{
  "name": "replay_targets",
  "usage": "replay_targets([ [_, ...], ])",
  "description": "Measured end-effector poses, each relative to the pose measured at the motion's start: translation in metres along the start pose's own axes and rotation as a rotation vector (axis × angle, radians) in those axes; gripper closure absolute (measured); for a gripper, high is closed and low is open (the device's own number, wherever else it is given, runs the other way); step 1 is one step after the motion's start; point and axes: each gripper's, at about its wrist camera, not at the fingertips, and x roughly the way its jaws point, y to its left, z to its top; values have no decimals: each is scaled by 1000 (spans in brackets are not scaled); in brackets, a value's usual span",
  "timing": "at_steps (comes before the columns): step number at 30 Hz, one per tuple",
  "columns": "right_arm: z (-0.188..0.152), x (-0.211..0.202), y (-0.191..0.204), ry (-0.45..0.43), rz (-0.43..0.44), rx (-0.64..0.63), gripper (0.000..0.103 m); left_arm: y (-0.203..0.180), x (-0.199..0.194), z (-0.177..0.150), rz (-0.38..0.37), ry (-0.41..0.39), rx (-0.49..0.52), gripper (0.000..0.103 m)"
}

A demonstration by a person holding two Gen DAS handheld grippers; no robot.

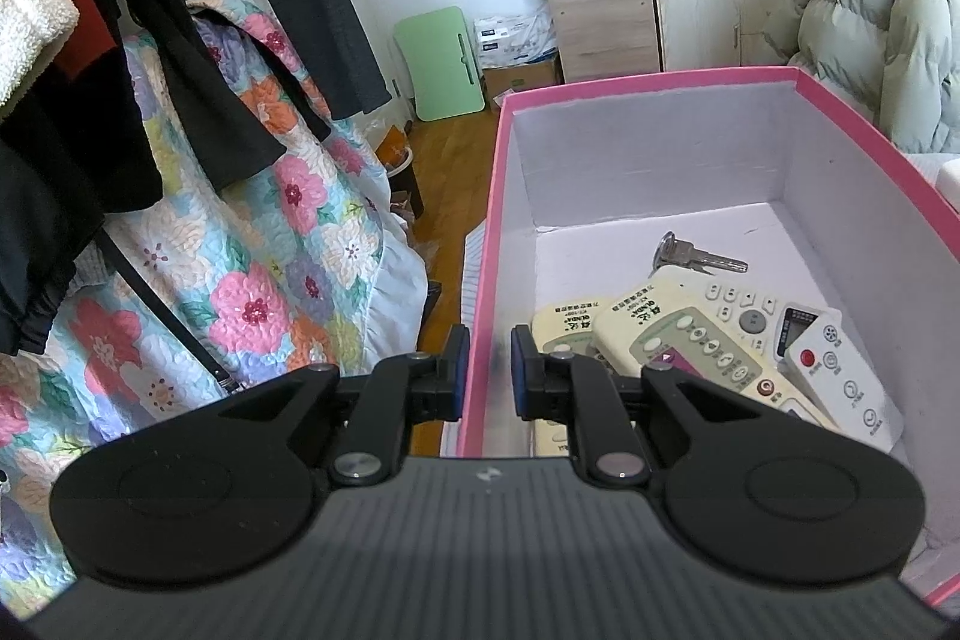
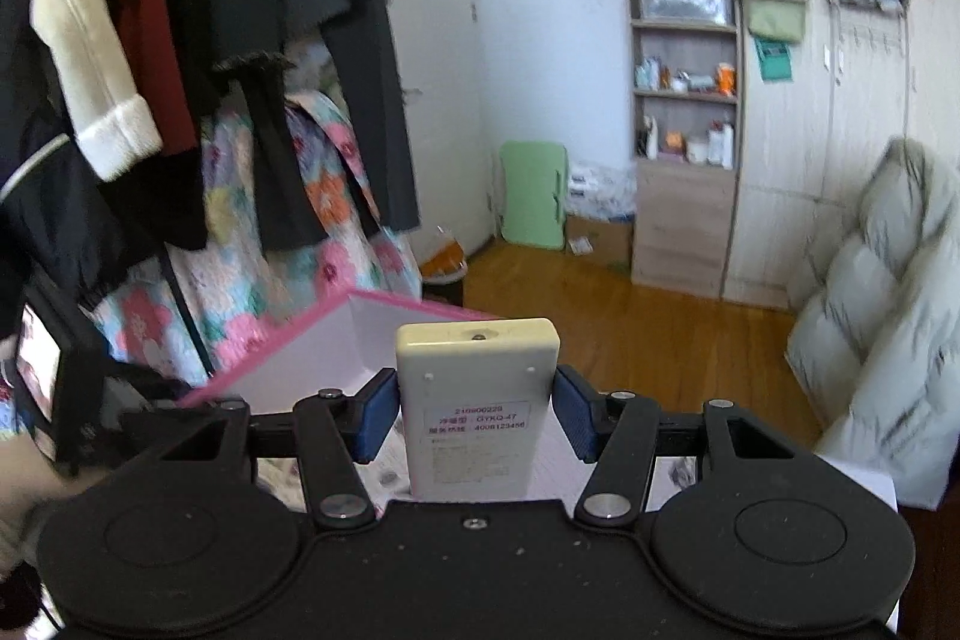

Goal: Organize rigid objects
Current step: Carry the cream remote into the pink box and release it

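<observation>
Fingers of the right gripper (image 2: pixel 475 418) hold a remote (image 2: pixel 477 400); the left gripper (image 1: pixel 485 370) pinches the box (image 1: pixel 480 280) wall. Several remotes (image 1: pixel 708 340) and a key (image 1: pixel 702 256) already lie inside.

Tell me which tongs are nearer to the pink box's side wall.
Left. The left tongs are clamped on the pink box side wall, one pad on each face. The right tongs hold a cream remote with the box beyond and left of them.
</observation>
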Motion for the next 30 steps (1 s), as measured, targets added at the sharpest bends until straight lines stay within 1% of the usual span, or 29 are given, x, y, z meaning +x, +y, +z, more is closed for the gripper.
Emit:
replay_targets([
  [3,10,3,8,-34,52,-5,42,0,0,-1,-3,-2,1,90],
  [5,14,13,12,-36,98,-1,42,1,0,-2,-6,-8,-1,90],
  [7,15,33,17,-22,137,-4,42,1,-1,-2,-11,-19,-6,90],
  [9,15,62,21,11,159,0,42,1,0,-2,-6,-5,-9,89],
  [11,16,92,25,47,164,5,42,2,2,0,-7,13,-6,90],
  [13,16,120,30,64,158,-5,42,3,2,0,-12,13,-16,90],
  [15,16,144,38,52,142,-36,42,3,2,0,-13,12,-15,90],
  [17,13,158,44,35,141,-71,42,2,2,0,-7,13,-10,90],
  [18,12,165,45,49,145,-86,42,2,2,0,-10,13,-11,90],
  [20,9,174,45,111,146,-88,42,3,2,0,-15,11,-13,90],
  [22,6,169,44,159,151,-98,42,3,2,-1,-12,10,-12,90],
  [24,3,163,42,236,154,-77,42,3,2,0,-12,12,-17,90],
  [26,-3,156,46,245,160,-104,42,3,2,0,-13,11,-19,90],
  [30,-16,146,50,273,145,-141,42,4,3,0,-14,9,-20,90],
])
